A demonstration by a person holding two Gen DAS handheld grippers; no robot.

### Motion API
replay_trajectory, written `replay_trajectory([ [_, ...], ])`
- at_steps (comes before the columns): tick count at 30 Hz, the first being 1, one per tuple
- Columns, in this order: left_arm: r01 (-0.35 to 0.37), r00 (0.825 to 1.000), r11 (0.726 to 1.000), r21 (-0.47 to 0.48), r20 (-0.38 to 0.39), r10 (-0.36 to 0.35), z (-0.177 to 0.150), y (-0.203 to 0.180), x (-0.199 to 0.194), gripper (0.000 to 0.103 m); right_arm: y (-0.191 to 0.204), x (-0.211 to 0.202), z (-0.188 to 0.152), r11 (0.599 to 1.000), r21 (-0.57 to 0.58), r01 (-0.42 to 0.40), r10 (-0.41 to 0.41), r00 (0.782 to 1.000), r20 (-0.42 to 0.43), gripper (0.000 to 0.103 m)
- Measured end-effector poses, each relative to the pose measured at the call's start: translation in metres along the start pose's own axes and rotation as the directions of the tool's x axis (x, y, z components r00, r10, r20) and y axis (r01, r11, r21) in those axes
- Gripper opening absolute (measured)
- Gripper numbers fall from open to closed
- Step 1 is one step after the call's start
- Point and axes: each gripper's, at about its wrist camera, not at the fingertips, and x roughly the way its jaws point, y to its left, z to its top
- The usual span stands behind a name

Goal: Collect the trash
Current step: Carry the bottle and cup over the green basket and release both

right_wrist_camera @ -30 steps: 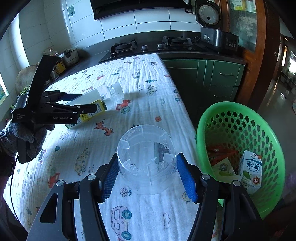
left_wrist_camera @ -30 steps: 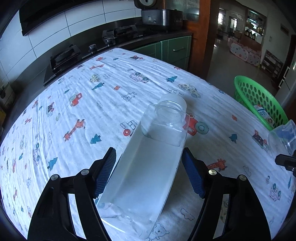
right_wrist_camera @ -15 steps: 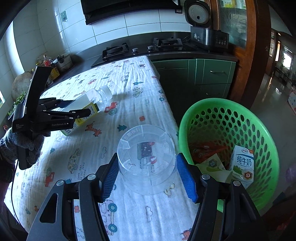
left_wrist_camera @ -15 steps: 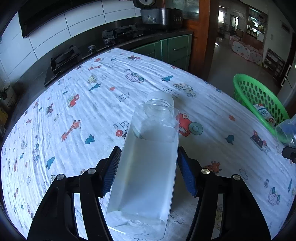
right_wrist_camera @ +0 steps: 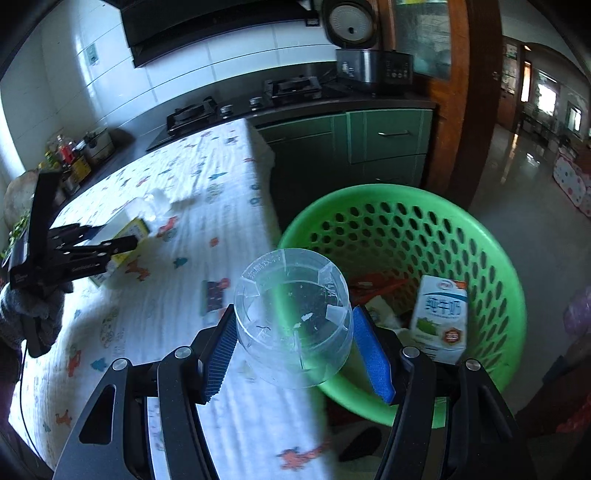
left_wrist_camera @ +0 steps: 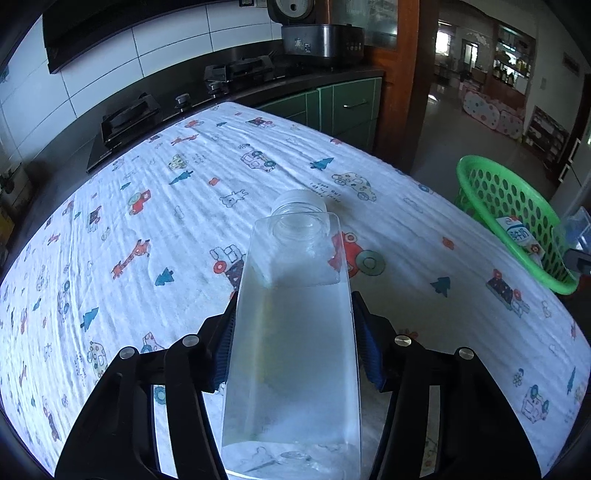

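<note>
My left gripper (left_wrist_camera: 293, 338) is shut on a clear plastic bottle (left_wrist_camera: 295, 321) with a white cap, its blue pads pressed on both sides, over the patterned tablecloth (left_wrist_camera: 147, 206). In the right wrist view the left gripper (right_wrist_camera: 110, 245) and the bottle (right_wrist_camera: 133, 225) show at the left. My right gripper (right_wrist_camera: 295, 349) is shut on a clear plastic cup (right_wrist_camera: 293, 321), held over the table edge beside the green basket (right_wrist_camera: 491, 273). The basket also shows in the left wrist view (left_wrist_camera: 491, 199) at the far right.
The basket holds a white milk carton (right_wrist_camera: 441, 317) and red wrappers (right_wrist_camera: 376, 288). A dark counter with a gas stove (left_wrist_camera: 129, 118) and a rice cooker (left_wrist_camera: 314, 33) runs behind the table. Green cabinets (right_wrist_camera: 369, 144) stand beyond the table end.
My left gripper has closed on the bottle and straightened it. My right gripper has carried the cup to the right, from over the table to the basket's near rim.
</note>
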Motion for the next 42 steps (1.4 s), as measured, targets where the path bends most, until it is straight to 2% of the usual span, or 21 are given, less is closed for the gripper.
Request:
replay_trajectory([
  [6, 0.054, 0.997, 0.998, 0.025, 0.055, -0.055, 0.006, -0.026, -0.022, 0.055, -0.053, 0.004, 0.004, 0.994, 0.085, 0.067, -0.065, 0.998, -0.019, 0.060],
  [10, 0.090, 0.993, 0.995, 0.043, 0.078, -0.093, 0.011, -0.047, -0.032, 0.055, -0.088, 0.012, 0.004, 0.984, 0.160, 0.078, -0.071, 0.996, -0.046, 0.061],
  [15, 0.145, 0.984, 0.987, 0.065, 0.097, -0.151, 0.022, -0.077, -0.041, 0.055, -0.106, 0.023, -0.001, 0.978, 0.182, 0.105, -0.093, 0.993, -0.074, 0.061],
  [22, 0.196, 0.971, 0.975, 0.108, 0.121, -0.209, 0.041, -0.122, -0.048, 0.055, -0.117, 0.033, -0.006, 0.975, 0.196, 0.109, -0.094, 0.992, -0.081, 0.065],
  [28, 0.230, 0.963, 0.964, 0.133, 0.114, -0.245, 0.053, -0.156, -0.039, 0.055, -0.118, 0.023, -0.009, 0.978, 0.183, 0.101, -0.091, 0.994, -0.058, 0.068],
  [42, 0.258, 0.963, 0.954, 0.152, 0.042, -0.267, 0.067, -0.204, 0.000, 0.055, -0.110, -0.010, -0.031, 0.986, 0.133, 0.101, -0.100, 0.995, -0.018, 0.071],
])
